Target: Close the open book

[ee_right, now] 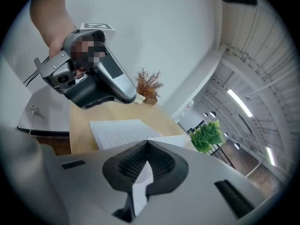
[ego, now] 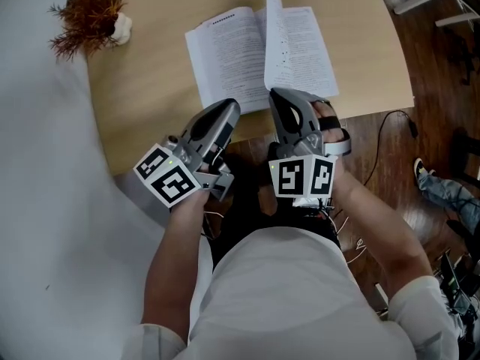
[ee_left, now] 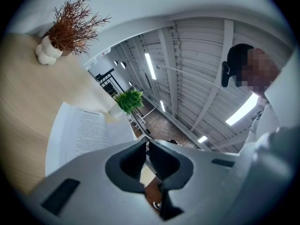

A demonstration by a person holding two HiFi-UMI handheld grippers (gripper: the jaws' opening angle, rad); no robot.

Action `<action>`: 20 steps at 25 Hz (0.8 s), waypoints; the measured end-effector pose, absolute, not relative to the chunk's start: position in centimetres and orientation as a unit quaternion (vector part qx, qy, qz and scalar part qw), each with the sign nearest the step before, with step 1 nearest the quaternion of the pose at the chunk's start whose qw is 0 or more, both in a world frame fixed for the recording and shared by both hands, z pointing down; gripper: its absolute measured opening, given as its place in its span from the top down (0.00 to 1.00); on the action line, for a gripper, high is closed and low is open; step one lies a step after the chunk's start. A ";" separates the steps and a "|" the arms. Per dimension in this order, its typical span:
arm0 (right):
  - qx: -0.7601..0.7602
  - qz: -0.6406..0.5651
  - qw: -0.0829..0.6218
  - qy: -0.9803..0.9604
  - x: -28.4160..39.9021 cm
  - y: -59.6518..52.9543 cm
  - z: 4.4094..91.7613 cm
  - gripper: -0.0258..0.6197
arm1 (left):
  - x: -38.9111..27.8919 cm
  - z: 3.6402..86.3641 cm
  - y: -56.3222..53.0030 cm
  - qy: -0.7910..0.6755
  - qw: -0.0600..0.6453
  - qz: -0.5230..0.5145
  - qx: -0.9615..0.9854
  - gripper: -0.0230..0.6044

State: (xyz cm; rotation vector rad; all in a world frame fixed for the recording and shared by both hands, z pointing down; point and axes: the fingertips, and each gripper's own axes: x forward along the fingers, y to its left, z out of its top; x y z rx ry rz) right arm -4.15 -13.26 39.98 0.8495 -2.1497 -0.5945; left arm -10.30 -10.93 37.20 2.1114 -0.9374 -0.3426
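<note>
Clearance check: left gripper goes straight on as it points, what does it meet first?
Probably the book, its left page near the front corner. The left gripper, shut and empty, lies about level there, so it may skim above; height unclear.

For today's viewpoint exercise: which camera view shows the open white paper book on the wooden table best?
The head view: the open white paper book shows both sides, one leaf upright. Both gripper views catch mostly its left page, partly behind their jaws.
</note>
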 end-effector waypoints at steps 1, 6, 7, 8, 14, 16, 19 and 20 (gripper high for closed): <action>0.335 -0.229 0.368 -0.837 -3.9 -13.4 40.0 0.96 | -10.1 37.3 -11.0 -0.368 0.393 -0.133 0.832 0.97; 0.356 -0.205 0.369 -0.833 -2.1 -14.3 40.4 0.96 | -9.0 37.9 -11.5 -0.365 0.399 -0.125 0.832 0.97; 0.361 -0.200 0.370 -0.833 -1.7 -14.4 40.6 0.96 | -8.8 38.0 -11.6 -0.364 0.400 -0.124 0.832 0.97; 0.365 -0.195 0.371 -0.832 -1.3 -14.6 40.7 0.96 | -8.6 38.1 -11.7 -0.363 0.401 -0.122 0.832 0.97; 0.382 -0.168 0.371 -0.830 0.4 -15.1 41.5 0.96 | -7.2 38.9 -12.0 -0.357 0.407 -0.113 0.833 0.97; 0.390 -0.153 0.371 -0.828 1.2 -15.3 41.8 0.96 | -6.7 39.1 -12.1 -0.357 0.408 -0.109 0.834 0.97; 0.403 -0.131 0.370 -0.827 2.5 -15.7 42.3 0.96 | -6.1 39.3 -12.4 -0.363 0.402 -0.099 0.835 0.97; 0.406 -0.125 0.371 -0.826 2.9 -15.8 42.5 0.96 | -6.0 39.4 -12.5 -0.368 0.398 -0.095 0.835 0.97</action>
